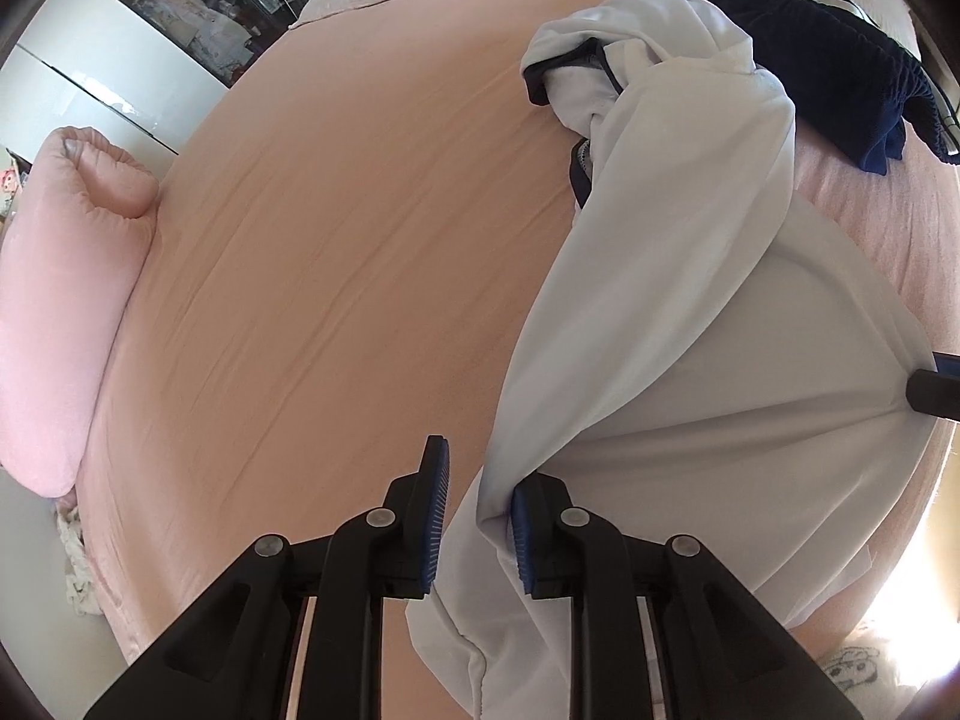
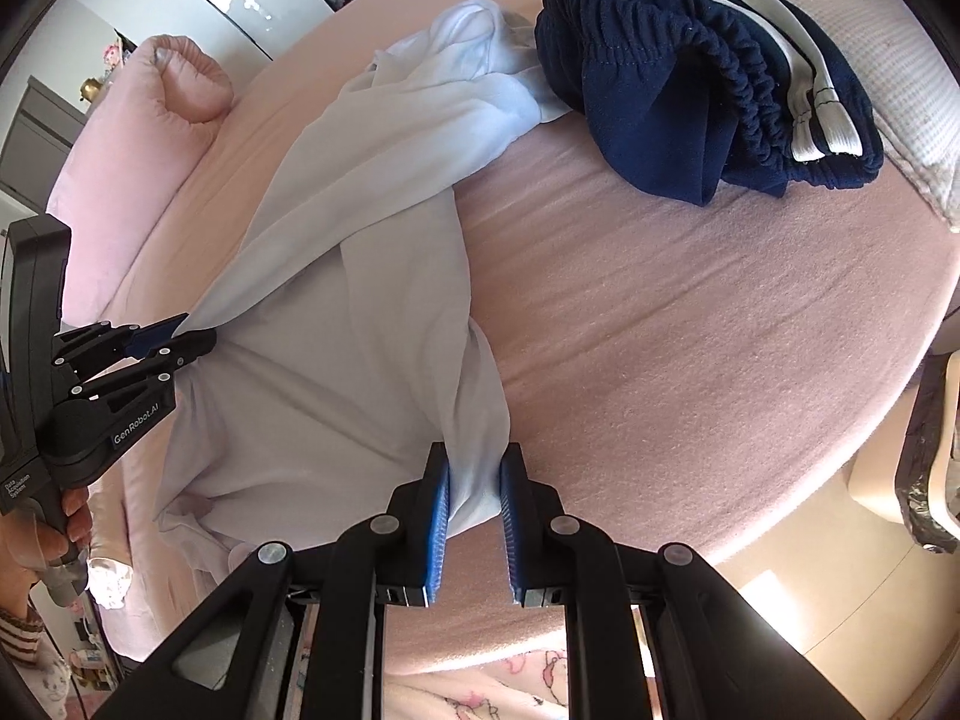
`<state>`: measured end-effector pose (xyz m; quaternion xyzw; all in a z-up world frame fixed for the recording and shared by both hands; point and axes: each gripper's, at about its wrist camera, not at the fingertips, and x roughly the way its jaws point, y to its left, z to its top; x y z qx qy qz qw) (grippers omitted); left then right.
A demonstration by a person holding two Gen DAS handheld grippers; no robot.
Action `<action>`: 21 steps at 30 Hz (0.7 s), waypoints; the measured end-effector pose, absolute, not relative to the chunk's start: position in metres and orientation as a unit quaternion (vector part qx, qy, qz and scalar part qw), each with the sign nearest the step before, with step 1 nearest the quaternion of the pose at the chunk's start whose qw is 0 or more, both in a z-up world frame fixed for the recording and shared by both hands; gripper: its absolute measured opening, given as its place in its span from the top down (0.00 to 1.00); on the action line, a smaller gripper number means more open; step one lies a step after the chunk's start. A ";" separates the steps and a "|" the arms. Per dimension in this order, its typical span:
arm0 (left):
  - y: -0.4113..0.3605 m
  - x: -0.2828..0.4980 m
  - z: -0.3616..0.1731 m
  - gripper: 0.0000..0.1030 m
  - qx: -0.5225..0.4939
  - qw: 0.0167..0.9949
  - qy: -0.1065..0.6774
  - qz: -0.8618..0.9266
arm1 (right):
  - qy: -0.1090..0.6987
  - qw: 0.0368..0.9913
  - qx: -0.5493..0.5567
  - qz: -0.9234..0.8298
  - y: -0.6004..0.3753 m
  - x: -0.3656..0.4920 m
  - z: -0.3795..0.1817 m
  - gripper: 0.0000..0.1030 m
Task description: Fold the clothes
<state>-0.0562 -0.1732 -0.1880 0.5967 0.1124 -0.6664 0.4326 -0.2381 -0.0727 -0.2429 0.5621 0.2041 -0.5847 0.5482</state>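
White garment [image 2: 336, 324] spread on pink bed sheet [image 2: 690, 330], near edge lifted at two corners. Far end of garment bunched, w/ dark trim showing [image 1: 573, 75], touching navy shorts [image 2: 678, 96] w/ white stripes at far right of bed.

L gripper [image 1: 474, 516]: fingers apart in own view, cloth edge draped against right pad [image 1: 521, 531], left pad [image 1: 437, 516] bare, clear of cloth. In R wrist view same gripper [image 2: 192, 336] at near-left corner of garment, cloth running taut from its tip; whether actually pinched: can't tell.

R gripper [image 2: 474, 510]: part closed, bunched fold of garment betw both blue pads, gripped at near-right corner. Its tip just visible at right edge of L view [image 1: 933, 387], cloth pulled to it in taut creases.

Pink pillow [image 1: 66, 300] at left side of bed, apart from garment. White cabinet [image 1: 90, 78] beyond bed, far left
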 end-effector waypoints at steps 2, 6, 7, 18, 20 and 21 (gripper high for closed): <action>-0.175 -0.057 -0.189 0.83 0.600 0.433 0.111 -0.664 | 0.207 0.548 0.561 -0.584 -0.070 -0.241 -0.242 0.87; -0.188 -0.063 -0.189 0.83 0.601 0.445 0.116 -0.654 | 0.225 0.540 0.561 -0.585 -0.050 -0.258 -0.249 0.87; -0.187 -0.058 -0.190 0.83 0.601 0.447 0.124 -0.651 | 0.235 0.532 0.560 -0.590 -0.049 -0.260 -0.251 0.90; -0.166 -0.033 -0.198 0.83 0.608 0.459 0.151 -0.630 | 0.223 0.515 0.583 -0.588 -0.043 -0.282 -0.258 0.94; -0.164 -0.031 -0.194 0.83 0.591 0.454 0.178 -0.642 | 0.216 0.520 0.583 -0.585 -0.044 -0.283 -0.256 0.94; -0.164 -0.030 -0.191 0.83 0.580 0.451 0.195 -0.650 | 0.213 0.525 0.583 -0.582 -0.044 -0.283 -0.254 0.94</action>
